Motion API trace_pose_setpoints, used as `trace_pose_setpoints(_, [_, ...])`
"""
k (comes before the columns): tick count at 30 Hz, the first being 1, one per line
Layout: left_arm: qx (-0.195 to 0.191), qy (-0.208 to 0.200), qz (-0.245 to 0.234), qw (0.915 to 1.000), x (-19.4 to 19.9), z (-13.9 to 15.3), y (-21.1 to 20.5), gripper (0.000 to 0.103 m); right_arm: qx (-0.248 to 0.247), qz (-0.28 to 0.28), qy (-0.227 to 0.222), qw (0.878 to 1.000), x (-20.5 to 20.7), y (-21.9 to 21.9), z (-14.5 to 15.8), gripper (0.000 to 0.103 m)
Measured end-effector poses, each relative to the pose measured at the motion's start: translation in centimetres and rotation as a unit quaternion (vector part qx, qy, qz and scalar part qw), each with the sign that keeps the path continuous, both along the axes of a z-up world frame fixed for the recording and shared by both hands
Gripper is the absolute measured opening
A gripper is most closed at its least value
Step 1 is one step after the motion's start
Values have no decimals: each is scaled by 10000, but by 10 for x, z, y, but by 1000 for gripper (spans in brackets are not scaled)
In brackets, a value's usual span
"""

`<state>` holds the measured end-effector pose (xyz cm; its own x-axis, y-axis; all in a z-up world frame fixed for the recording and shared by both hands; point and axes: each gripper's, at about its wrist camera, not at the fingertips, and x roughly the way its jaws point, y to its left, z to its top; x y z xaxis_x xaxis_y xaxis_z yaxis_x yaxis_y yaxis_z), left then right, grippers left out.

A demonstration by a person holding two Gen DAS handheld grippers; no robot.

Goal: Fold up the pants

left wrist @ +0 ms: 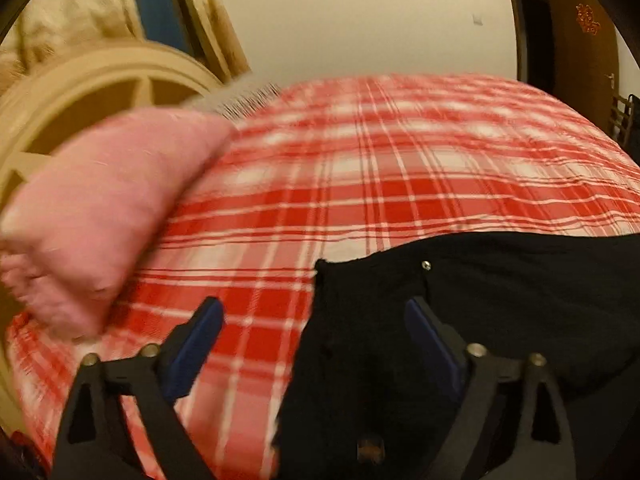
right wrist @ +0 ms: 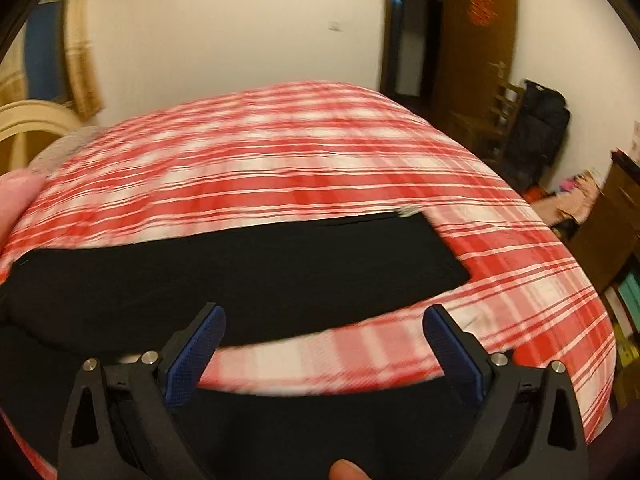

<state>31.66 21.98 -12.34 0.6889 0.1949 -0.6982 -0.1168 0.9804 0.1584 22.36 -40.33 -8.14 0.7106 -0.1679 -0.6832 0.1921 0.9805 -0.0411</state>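
Left claw [left wrist: 314, 322] is spread wide, blue-padded fingers [left wrist: 196, 344] well apart, nothing between them; it hovers over the near left end of the black fabric pants [left wrist: 500, 300], right finger over the dark cloth, left finger over the red-and-white plaid bedsheet [left wrist: 360, 168]. Small metal button [left wrist: 426, 265] shows on the pants just beyond the right finger. Right claw [right wrist: 324, 334] is likewise released, both blue pads [right wrist: 452, 352] far apart, gripping nothing. Pants lie flat on the bed, running left to right as a long black band [right wrist: 240, 272]; the right end stops square near the bed's middle right, with a small pale tag [right wrist: 408, 212] at its far corner. More black cloth fills the near edge below the right claw, with a strip of bedsheet between it and the band. Pink soft pillow [left wrist: 104, 216] sits at the left side of the bed, apart from the pants, beside a cream curved wooden headboard [left wrist: 92, 92]. Fingertip [right wrist: 344, 470] shows at the bottom edge of the right wrist view. Brown wooden door [right wrist: 476, 32] stands far right. Both views are motion-blurred.
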Motion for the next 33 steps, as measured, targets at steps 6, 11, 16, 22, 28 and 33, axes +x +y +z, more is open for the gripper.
trace_pose_setpoints(6, [-248,835,-368,9955,62,-46,9,78,126,-210,261,9994,40,-54,-13,90])
trace_pose_setpoints(11, [-515,981,-864,9901,66,-51,4,57,213,-431,458,9978,75,-99,-23,84])
trace_pose_setpoints(16, [-474,946,-942,9899,63,-47,1,50,497,-576,520,9957,116,-138,-29,80])
trace_pose_setpoints(22, [-275,869,-923,9915,62,-48,-2,61,314,-447,836,9950,168,-148,-51,80])
trace_pose_setpoints(28, [1,981,-943,9907,85,-51,-4,71,588,-221,991,9931,182,-151,-70,43])
trace_pose_setpoints(33, [357,896,-1459,9846,77,-48,-17,35,403,-13,1000,9942,176,-139,-64,3])
